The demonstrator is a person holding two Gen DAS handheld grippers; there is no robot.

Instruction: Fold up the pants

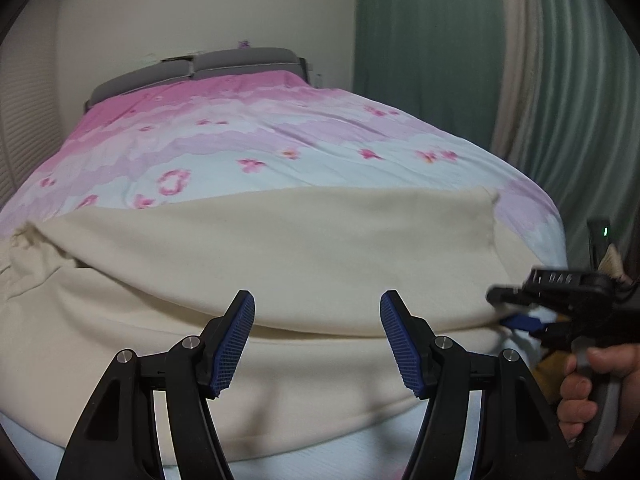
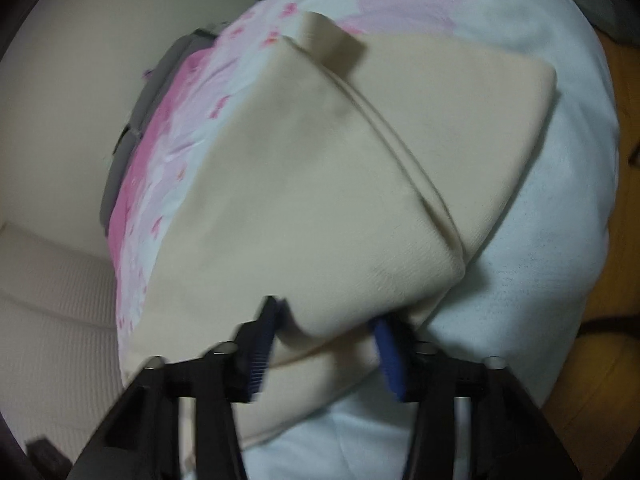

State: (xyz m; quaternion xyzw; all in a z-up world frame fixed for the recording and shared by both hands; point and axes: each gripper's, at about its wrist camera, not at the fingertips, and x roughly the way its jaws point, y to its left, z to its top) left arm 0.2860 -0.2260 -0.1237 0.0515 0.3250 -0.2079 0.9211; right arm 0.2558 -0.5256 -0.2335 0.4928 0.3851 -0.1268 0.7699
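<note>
Holding our left claw (image 1: 317,336) wide open just above the pants (image 1: 280,264), we grip nothing with it; its blue ribbed pads (image 1: 234,346) stand well apart with cream cloth showing between them. Our right claw (image 2: 326,350) is also spread, and a rounded fold of the pants bulges between its two pads, though blur keeps us from telling whether the pads press the cloth or only flank it. From the left wrist view we see that same right claw (image 1: 520,312) at the right end of the pants, with our right hand (image 1: 588,392) wrapped round its handle.

The pants are cream, soft and plain, lying across the near end of the bed (image 1: 280,140). They are doubled over: an upper layer lies over a lower one, its long folded edge running across just ahead of the left claw. In the right wrist view a seam line runs along the cloth and a small flap (image 2: 332,46) sticks up at the far end.

Pale letters on the right claw's black body (image 1: 560,279) are too smeared to read. The bed cover is pink, lilac and pale blue with pink flowers; grey pillows (image 1: 224,66) sit at its head, and a green curtain (image 1: 460,60) hangs to the right. The left end of the pants is bunched and cut off by the frame edge.
</note>
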